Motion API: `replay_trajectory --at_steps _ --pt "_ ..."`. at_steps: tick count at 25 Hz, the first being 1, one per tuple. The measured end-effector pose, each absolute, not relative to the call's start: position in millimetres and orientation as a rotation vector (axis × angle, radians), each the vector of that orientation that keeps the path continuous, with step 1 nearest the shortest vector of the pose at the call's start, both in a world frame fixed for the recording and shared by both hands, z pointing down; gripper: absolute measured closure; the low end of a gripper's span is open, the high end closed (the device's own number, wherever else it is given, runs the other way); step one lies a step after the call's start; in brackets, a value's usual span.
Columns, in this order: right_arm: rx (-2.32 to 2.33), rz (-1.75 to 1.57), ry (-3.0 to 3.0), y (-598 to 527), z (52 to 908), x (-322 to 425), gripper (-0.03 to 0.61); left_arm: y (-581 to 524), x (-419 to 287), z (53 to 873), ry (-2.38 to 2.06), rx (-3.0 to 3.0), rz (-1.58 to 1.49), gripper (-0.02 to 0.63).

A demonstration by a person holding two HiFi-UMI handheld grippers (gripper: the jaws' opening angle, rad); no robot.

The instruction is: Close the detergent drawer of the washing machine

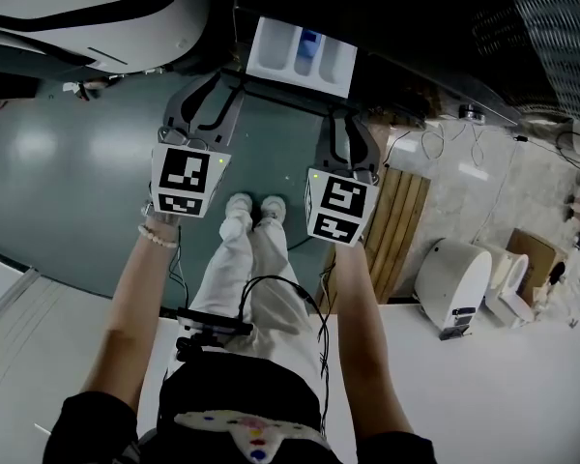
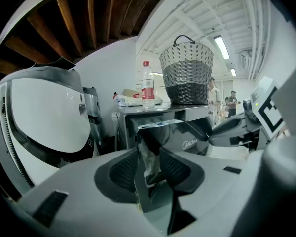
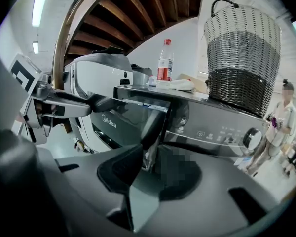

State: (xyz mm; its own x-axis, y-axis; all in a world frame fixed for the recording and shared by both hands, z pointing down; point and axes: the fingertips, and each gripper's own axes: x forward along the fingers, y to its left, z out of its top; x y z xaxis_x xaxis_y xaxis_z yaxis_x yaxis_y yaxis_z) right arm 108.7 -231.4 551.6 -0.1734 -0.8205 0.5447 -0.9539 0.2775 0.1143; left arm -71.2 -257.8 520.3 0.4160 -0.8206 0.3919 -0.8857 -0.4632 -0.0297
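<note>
The detergent drawer [image 1: 300, 54] stands pulled out of the dark washing machine [image 3: 222, 127], showing white compartments and a blue insert. My left gripper [image 1: 211, 90] is just in front of the drawer's left front corner, jaws spread and nothing gripped. My right gripper [image 1: 348, 124] is close below the drawer's right front corner, also open. In the left gripper view the drawer [image 2: 160, 127] juts out straight beyond the left gripper [image 2: 149, 157]. The right gripper view has the drawer's dark front panel [image 3: 138, 107] just past the right gripper [image 3: 150, 162].
The machine's round white door [image 2: 44, 117] hangs open at the left. A woven basket [image 3: 244, 58] and a plastic bottle [image 3: 163, 60] stand on top of the machine. A wooden pallet [image 1: 401, 225] and a white appliance [image 1: 452, 283] lie to the right. People stand in the background [image 3: 281, 127].
</note>
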Motion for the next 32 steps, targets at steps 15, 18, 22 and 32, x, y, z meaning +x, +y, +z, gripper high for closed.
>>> replay_trajectory --at_steps 15,18,22,32 --pt "1.609 0.304 -2.022 -282.9 549.9 109.2 0.486 -309.6 -72.5 519.3 -1.579 2.460 0.520 0.445" --pt "1.616 0.299 -2.012 -291.8 550.0 109.7 0.486 -318.6 -71.9 518.9 -1.591 2.467 0.526 0.445" --pt "1.619 0.282 -2.003 -301.6 549.2 109.5 0.486 -328.4 -71.6 517.5 -1.610 2.482 0.536 0.446" --pt "1.647 0.338 -1.983 -316.8 551.9 114.1 0.482 -343.4 -71.7 517.7 -1.643 2.472 0.525 0.446"
